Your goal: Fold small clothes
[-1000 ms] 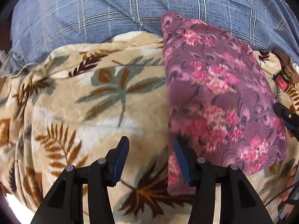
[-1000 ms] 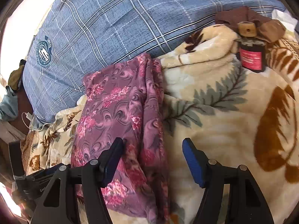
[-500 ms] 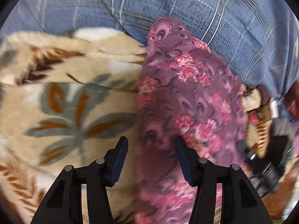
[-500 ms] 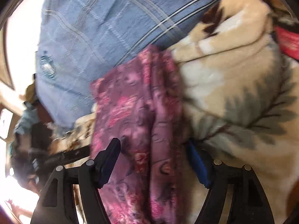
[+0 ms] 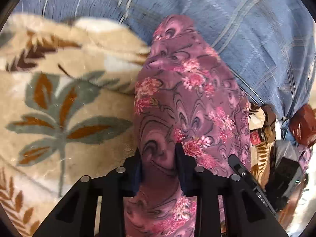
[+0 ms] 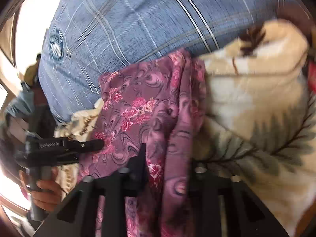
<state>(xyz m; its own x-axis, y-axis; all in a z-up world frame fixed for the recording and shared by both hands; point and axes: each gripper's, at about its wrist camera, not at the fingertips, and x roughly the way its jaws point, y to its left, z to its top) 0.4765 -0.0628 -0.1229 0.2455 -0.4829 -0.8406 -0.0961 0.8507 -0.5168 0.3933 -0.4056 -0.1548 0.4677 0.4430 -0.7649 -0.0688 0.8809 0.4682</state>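
Left wrist view showed the left gripper [image 5: 158, 156] clenched on the near end of the purple floral garment [image 5: 189, 98], cloth bunched between its jaws. The right gripper [image 6: 166, 158], in its own view, was likewise closed on a fold of the same garment [image 6: 146, 106], though its right finger was largely hidden by cloth. The garment lay lengthwise on the leaf-patterned blanket [image 5: 65, 108], a long narrow strip running away from both grippers, its far end touching the blue plaid pillow [image 5: 246, 29] at the blanket's far edge. A small red-labelled bottle [image 5: 256, 137] stood near the garment's right side; both views were blurred by motion. Judgement: the step in hand was carrying the near end over toward the far end to halve the strip. To do it well, both grippers should rise together and keep level, holding the edge taut between them so the layers do not slip apart. The near end should be laid square on the far end, corners matched, before either grip opens. The right-hand path should keep apart from the bottle. Loose layers along the garment's right edge [image 6: 189, 90] appeared liable to splay.
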